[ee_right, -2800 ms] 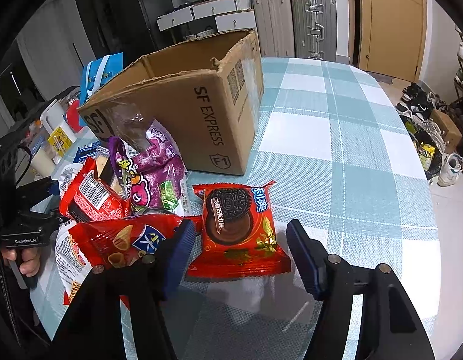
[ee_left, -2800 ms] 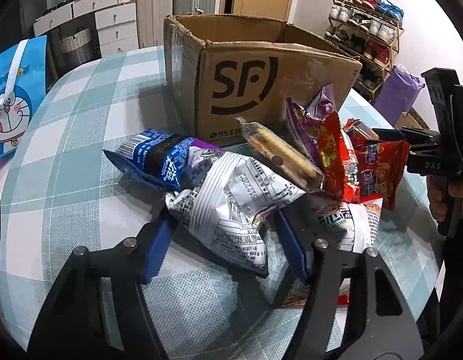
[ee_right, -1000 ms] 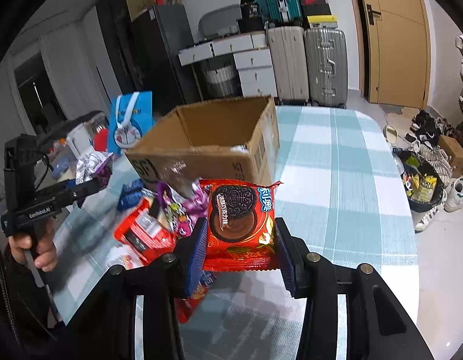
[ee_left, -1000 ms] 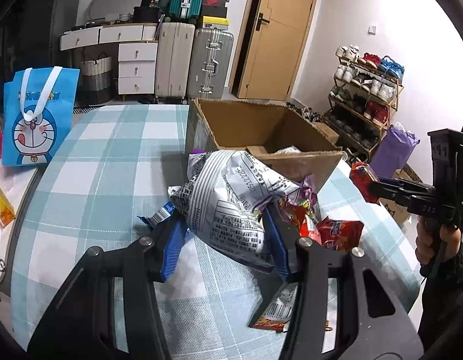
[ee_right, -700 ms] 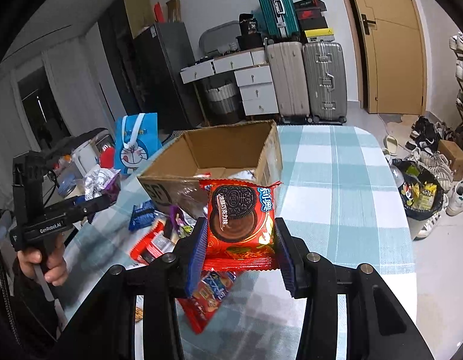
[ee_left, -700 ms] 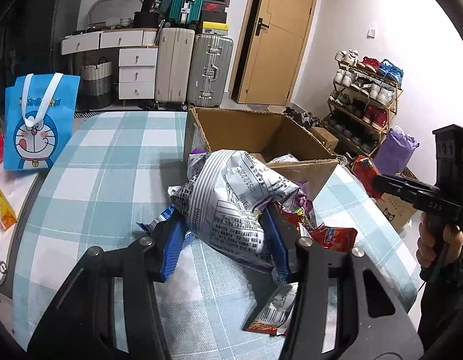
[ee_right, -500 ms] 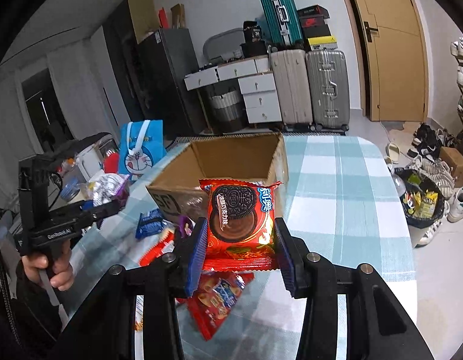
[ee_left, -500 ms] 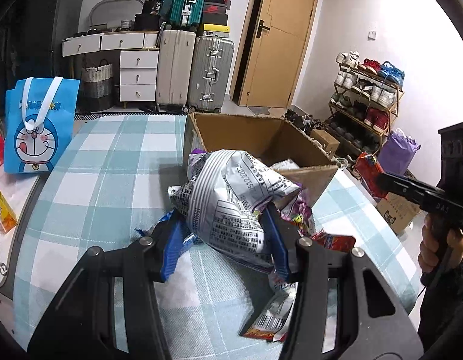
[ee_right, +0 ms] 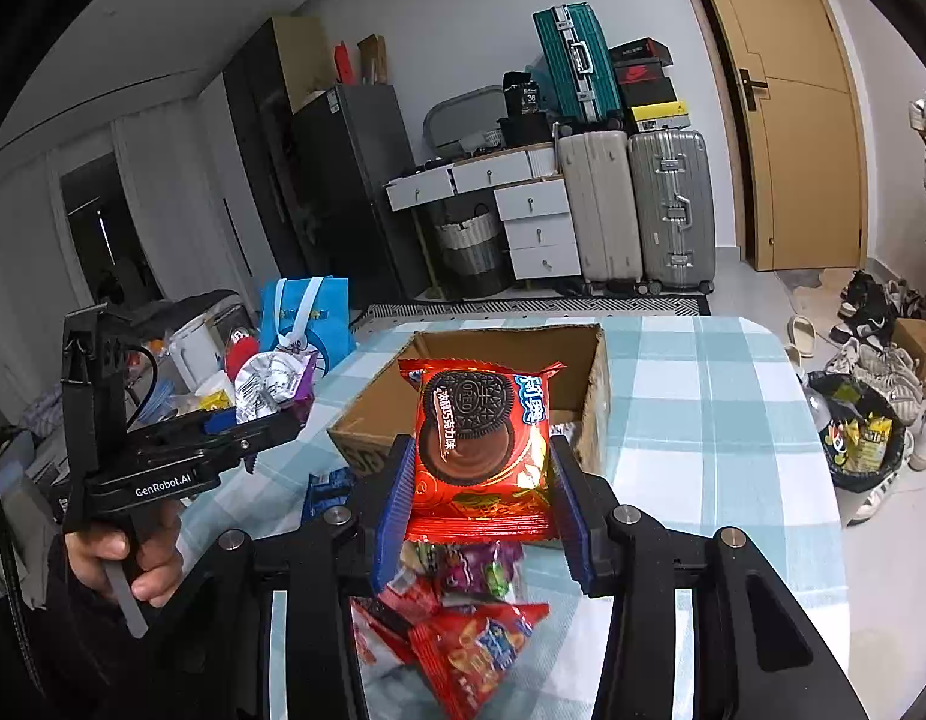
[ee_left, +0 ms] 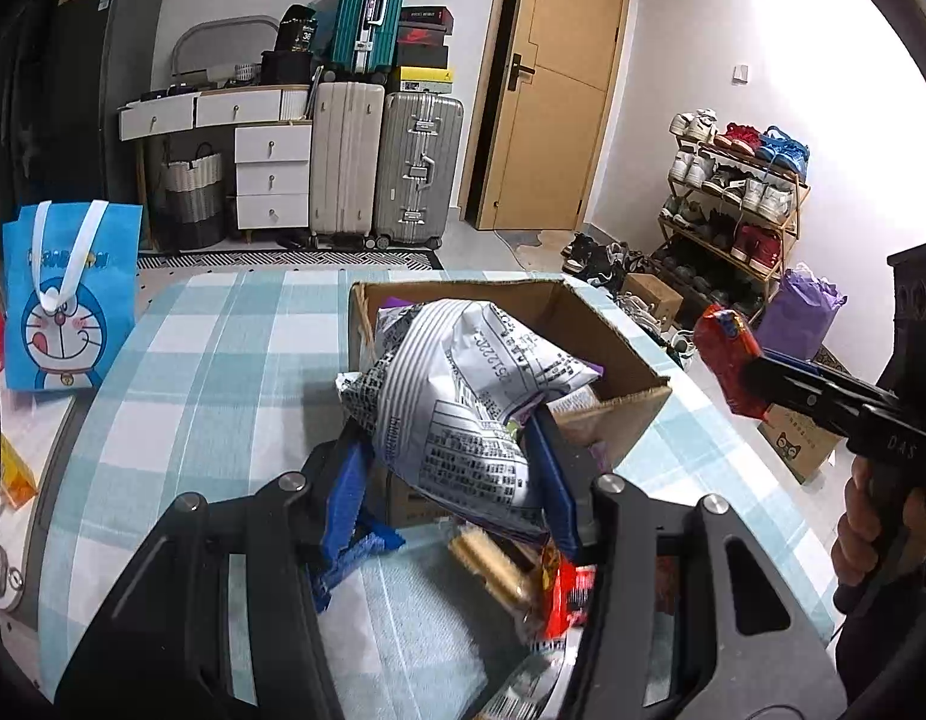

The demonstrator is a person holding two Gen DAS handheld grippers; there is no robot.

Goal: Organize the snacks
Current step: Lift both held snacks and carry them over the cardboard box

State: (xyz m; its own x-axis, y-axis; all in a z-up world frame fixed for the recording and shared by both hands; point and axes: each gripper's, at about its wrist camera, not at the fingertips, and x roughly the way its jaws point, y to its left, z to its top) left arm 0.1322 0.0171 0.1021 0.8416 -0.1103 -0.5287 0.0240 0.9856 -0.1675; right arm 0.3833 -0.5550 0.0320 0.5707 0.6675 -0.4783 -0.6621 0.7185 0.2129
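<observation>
The right gripper [ee_right: 478,501] is clamping the red Oreo packet [ee_right: 481,438], carrying it toward the cardboard box [ee_right: 592,384] at 12 o'clock for stowing.

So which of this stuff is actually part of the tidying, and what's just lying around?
Part of the job:
- silver printed bag
- red Oreo packet
- cardboard box
- loose snacks on the table

Just lying about:
- suitcases
- shoe rack
- blue cartoon bag
</observation>
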